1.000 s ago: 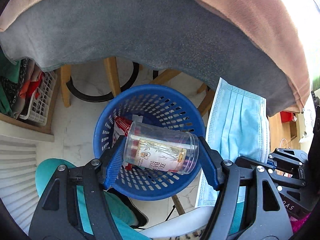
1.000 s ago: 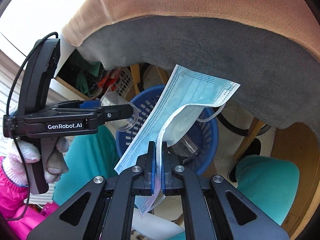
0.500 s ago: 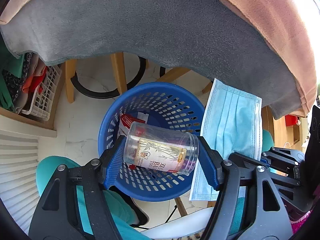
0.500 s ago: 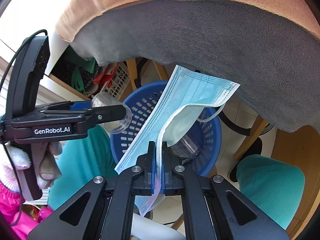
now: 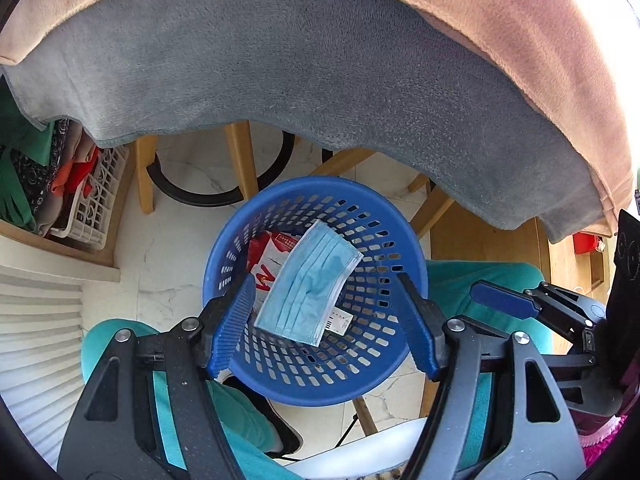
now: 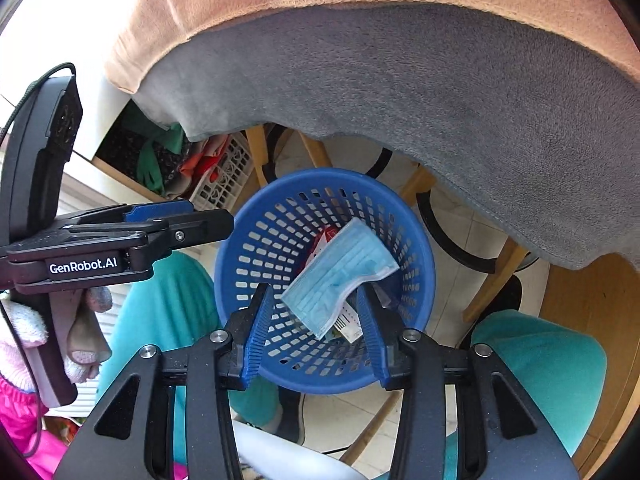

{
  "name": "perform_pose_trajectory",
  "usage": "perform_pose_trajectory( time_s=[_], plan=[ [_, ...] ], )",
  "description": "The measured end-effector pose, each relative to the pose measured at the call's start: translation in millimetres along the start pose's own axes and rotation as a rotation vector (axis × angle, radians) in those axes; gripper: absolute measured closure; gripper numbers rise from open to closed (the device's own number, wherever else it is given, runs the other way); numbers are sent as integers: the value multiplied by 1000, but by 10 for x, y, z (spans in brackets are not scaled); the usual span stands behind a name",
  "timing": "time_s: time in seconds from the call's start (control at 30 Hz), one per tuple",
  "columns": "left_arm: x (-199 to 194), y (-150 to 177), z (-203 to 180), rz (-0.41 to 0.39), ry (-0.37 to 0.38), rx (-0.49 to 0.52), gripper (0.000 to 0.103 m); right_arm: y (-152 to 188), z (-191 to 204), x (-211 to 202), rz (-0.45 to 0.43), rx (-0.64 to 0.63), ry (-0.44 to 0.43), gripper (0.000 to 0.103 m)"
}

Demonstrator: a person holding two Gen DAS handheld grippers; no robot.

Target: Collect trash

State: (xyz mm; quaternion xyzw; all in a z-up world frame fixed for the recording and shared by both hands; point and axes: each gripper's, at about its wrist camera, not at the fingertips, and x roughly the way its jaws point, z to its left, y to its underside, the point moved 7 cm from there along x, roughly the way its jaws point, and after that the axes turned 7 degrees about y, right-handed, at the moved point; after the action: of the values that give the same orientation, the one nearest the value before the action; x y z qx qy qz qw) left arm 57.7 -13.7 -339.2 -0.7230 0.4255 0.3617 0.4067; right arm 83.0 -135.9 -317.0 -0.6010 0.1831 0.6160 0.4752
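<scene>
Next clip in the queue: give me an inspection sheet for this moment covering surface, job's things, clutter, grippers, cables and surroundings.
Surface: pale marbled floor tiles; a grey blanket hangs over the edge above.
Job's things: blue face mask lies inside the blue perforated basket, on top of a red-and-white wrapper and a white label.
Clutter: white crate of folded cloths on a low shelf.
Grippers: left gripper open, nothing between the jaws; right gripper jaws opening, nothing between them.
Cables: black cable on the left gripper's handle.
Surroundings: wooden chair legs, person's teal trouser legs.
</scene>
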Motion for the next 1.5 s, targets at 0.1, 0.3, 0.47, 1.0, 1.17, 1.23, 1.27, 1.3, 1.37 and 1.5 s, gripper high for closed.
perform_pose_trajectory(
  time_s=[0.1, 0.3, 0.47, 1.0, 1.17, 1.23, 1.27, 1.3, 1.37, 1.5],
  plan=[
    [-48, -14, -5, -9, 3, -4, 31, -9, -18, -35, -7, 3, 2, 62],
    [-158, -52, -34, -31, 4, 1, 31, -23, -38, -113, -19, 10, -1, 62],
    [-318, -114, -82, -63, 8, 13, 31, -52, -34, -242, -42, 7, -1, 62],
    [-1073, -426, -448, -238, 15, 90, 31, -309, -8, -1027, -223, 0, 8, 47],
    [-1412, -546, -631, -333, 28, 116, 13, -452, -23, -1376, -313, 12, 1, 44],
    [-1538, -590, -698, -370, 32, 119, 13, -502, -28, -1516, -348, 19, -3, 43],
    [-1595, -608, -726, -382, 35, 122, 13, -532, -30, -1587, -366, 22, -4, 42],
    [-1649, -628, -754, -393, 39, 124, 13, -556, -30, -1655, -384, 26, -6, 41],
    [-1759, -658, -807, -418, 48, 128, 13, -602, -34, -1792, -421, 32, -7, 38],
    [-1985, -711, -907, -478, 48, 143, 12, -661, -38, -2039, -489, 41, -13, 30]
  ],
)
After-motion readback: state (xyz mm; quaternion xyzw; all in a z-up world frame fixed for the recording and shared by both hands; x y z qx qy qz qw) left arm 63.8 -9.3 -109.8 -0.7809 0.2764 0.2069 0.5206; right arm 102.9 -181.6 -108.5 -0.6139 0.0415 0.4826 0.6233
